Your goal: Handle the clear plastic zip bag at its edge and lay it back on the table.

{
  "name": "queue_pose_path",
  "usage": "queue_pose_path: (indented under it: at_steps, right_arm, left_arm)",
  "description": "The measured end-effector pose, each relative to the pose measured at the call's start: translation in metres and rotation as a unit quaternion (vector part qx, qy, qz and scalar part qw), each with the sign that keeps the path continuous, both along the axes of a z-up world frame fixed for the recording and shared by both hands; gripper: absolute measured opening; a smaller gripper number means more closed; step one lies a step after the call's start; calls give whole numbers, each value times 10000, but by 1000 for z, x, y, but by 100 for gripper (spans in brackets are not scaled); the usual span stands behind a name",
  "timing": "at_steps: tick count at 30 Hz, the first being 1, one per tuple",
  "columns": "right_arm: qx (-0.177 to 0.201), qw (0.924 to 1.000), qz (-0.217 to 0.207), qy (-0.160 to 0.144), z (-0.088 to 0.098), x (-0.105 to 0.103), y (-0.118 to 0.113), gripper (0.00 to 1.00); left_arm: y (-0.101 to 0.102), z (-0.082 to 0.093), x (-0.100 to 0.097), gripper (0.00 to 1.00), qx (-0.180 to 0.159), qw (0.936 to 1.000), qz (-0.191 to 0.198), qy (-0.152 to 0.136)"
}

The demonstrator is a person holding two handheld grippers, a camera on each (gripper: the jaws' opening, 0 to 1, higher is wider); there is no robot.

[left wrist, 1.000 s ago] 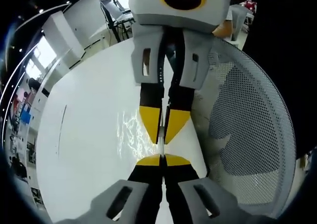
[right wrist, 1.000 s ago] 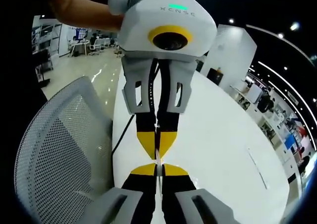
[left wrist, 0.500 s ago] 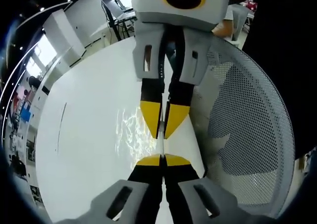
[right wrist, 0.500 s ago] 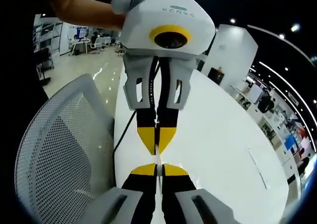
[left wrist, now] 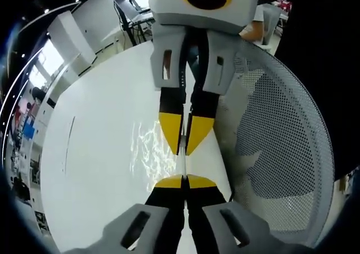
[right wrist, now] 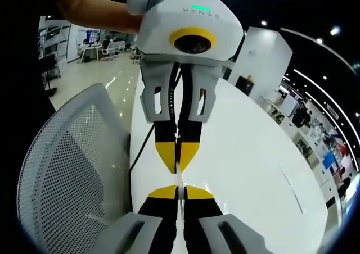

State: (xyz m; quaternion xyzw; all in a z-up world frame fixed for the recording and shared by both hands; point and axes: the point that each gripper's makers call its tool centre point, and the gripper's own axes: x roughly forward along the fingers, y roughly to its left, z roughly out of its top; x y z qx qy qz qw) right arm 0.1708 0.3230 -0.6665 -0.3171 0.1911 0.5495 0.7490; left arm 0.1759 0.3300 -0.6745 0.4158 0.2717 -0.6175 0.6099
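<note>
Holding the clear plastic zip bag (left wrist: 147,153) by its edge between both grippers, above the white table (left wrist: 95,153). We see the left gripper (left wrist: 184,178) and right gripper (right wrist: 179,187) clamped onto the edge, tips facing, almost touching. Mesh chair (left wrist: 281,147) just beside the table.

This is a large open-plan office or lab hall. In the right gripper view a polished floor (right wrist: 98,77) runs toward distant desks with monitors (right wrist: 93,43) at the upper left, ceiling spotlights (right wrist: 336,29) dot the dark ceiling at the upper right, and a long white table (right wrist: 253,153) crosses the middle with a grey mesh office chair (right wrist: 62,175) at the lower left. The left gripper view shows bright windows (left wrist: 53,57) at the upper left and more desks (left wrist: 132,12) at the top.
</note>
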Motion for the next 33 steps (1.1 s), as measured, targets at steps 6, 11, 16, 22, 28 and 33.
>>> queue_pose_path:
  at_steps: [6,11,16,22,28,33]
  right_arm:
    - [22,10000,-59,4,1,1,-2,0]
    - [24,10000,-81,-2,1,1,-3,0]
    - [22,9999,-103,1,1,0,-5,0]
    - [25,9999,-126,4,0,-1,-8,0]
    - [21,9999,-139,0,0,-3,-9,0]
    - [-4,9999,-150,-9,0,-4,-11,0]
  left_arm:
    - [0,1,2,0,2,10000,-20,-11]
    - [-1,2,2,0,-12,10000,-25,3]
    - [-1,2,1,0,7,10000,-41,4]
    - [-1,2,0,0,24,10000,-39,0]
    - [-1,3,-2,0,35,10000,-40,-8]
    - [0,3,-2,0,51,10000,-39,-22]
